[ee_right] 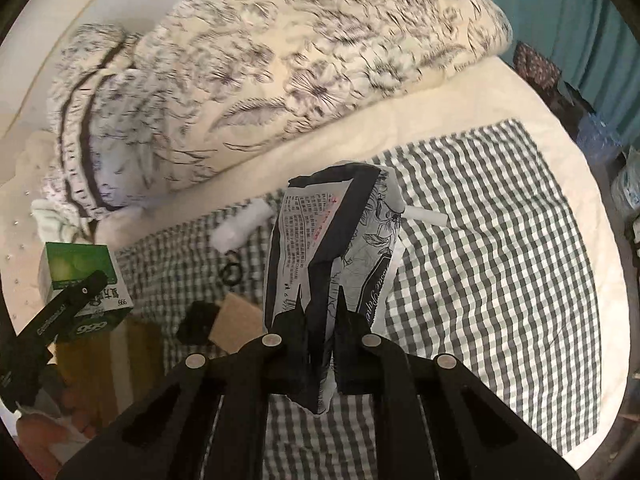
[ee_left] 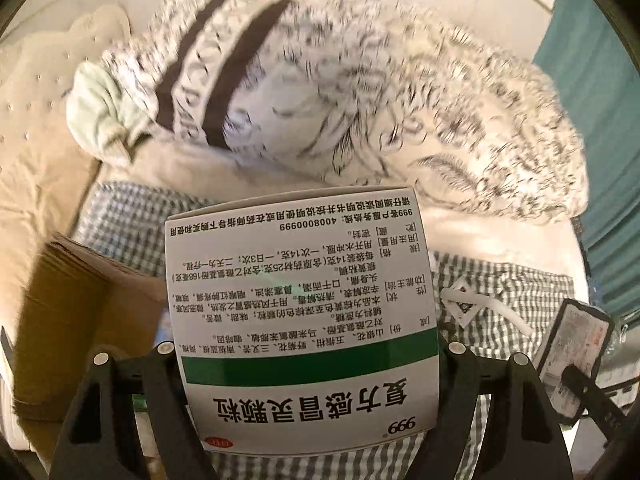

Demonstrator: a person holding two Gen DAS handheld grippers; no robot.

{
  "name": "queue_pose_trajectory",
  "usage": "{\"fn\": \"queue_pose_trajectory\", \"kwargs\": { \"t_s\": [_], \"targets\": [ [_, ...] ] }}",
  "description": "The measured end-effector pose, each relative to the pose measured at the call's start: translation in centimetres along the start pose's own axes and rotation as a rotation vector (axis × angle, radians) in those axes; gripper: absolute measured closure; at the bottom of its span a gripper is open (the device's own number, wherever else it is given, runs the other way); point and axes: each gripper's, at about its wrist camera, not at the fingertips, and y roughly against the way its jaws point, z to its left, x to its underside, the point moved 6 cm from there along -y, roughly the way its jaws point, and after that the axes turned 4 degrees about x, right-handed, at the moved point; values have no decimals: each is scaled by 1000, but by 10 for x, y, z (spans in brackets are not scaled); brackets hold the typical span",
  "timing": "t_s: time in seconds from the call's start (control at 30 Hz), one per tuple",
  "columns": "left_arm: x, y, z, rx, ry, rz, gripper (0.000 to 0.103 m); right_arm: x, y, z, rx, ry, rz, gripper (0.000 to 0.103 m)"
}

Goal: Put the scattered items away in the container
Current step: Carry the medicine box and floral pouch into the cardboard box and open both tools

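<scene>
My left gripper [ee_left: 306, 354] is shut on a white and green medicine box [ee_left: 300, 300] and holds it above the checked cloth [ee_left: 520, 292], beside the open cardboard box [ee_left: 80, 300]. The medicine box also shows in the right wrist view [ee_right: 84, 284], over the cardboard box [ee_right: 120, 360]. My right gripper [ee_right: 320, 340] is shut on a black and white packet [ee_right: 320, 248] and holds it above the cloth [ee_right: 480, 260]. That packet shows at the right of the left wrist view [ee_left: 568, 356]. A white roll [ee_right: 240, 226], a white stick [ee_right: 426, 216], black rings [ee_right: 233, 270] and a small sachet [ee_left: 464, 304] lie on the cloth.
A rumpled floral quilt [ee_right: 300, 60] and a striped pillow [ee_left: 208, 76] lie behind the cloth on a cream bed [ee_right: 460, 92]. A teal curtain [ee_left: 592, 120] hangs at the right. A black item [ee_right: 198, 320] lies by the box's flap [ee_right: 236, 322].
</scene>
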Motion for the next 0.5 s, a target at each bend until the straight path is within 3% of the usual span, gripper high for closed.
{"fn": "queue_pose_trajectory", "kwargs": {
  "t_s": [0.2, 0.5],
  "targets": [
    [3, 60, 27, -3, 10, -55, 22, 11, 44, 37, -50, 88, -47, 94],
    [31, 117, 104, -55, 48, -100, 22, 33, 97, 144, -177, 287, -117, 94]
  ]
}}
